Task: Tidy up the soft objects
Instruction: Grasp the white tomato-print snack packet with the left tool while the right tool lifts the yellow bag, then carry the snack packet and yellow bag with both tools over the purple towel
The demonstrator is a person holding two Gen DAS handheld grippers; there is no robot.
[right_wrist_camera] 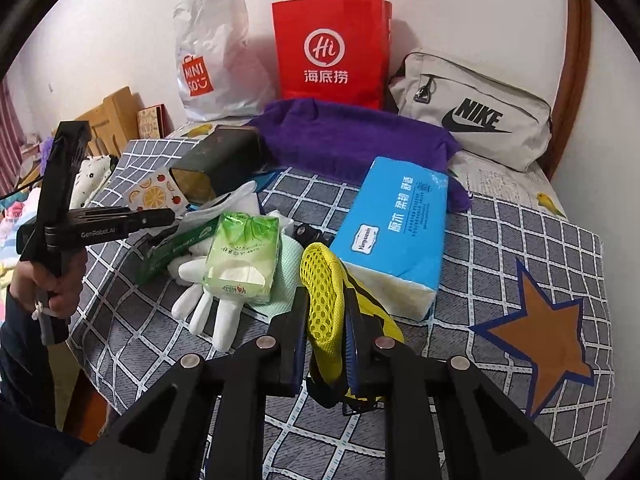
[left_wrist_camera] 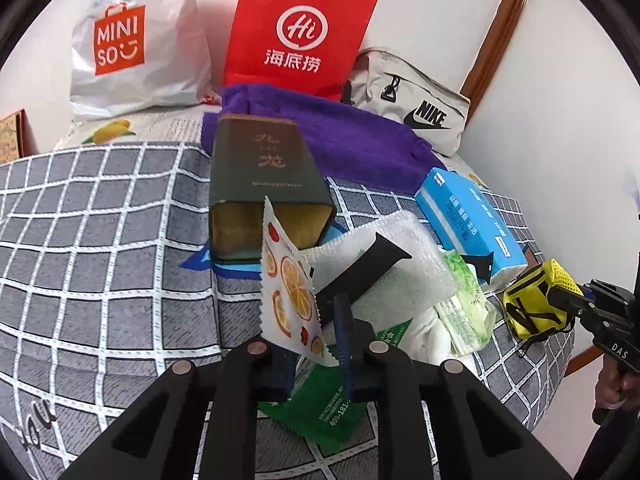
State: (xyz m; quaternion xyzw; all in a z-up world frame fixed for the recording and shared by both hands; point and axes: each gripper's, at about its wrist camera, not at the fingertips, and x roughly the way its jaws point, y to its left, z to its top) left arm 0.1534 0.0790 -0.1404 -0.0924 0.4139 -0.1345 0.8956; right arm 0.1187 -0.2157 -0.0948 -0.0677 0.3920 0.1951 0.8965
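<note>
My left gripper (left_wrist_camera: 316,308) is shut on a white packet printed with orange slices (left_wrist_camera: 290,276) and holds it upright above the bed, in front of a dark green tin (left_wrist_camera: 264,184) lying on its side. The packet also shows in the right wrist view (right_wrist_camera: 154,196). My right gripper (right_wrist_camera: 326,304) is shut on a yellow mesh pouch (right_wrist_camera: 324,292), lifted over the bedspread; the pouch also shows in the left wrist view (left_wrist_camera: 536,304). A pile lies between them: a green tissue pack (right_wrist_camera: 242,256), white gloves (right_wrist_camera: 208,312), a blue tissue pack (right_wrist_camera: 394,236) and a green sachet (left_wrist_camera: 324,408).
A purple towel (right_wrist_camera: 348,140), a grey Nike bag (right_wrist_camera: 476,116), a red paper bag (right_wrist_camera: 330,52) and a white Miniso bag (right_wrist_camera: 212,56) stand along the wall. The grey checked bedspread (left_wrist_camera: 100,240) extends left. A wooden headboard edge (right_wrist_camera: 572,72) is at the right.
</note>
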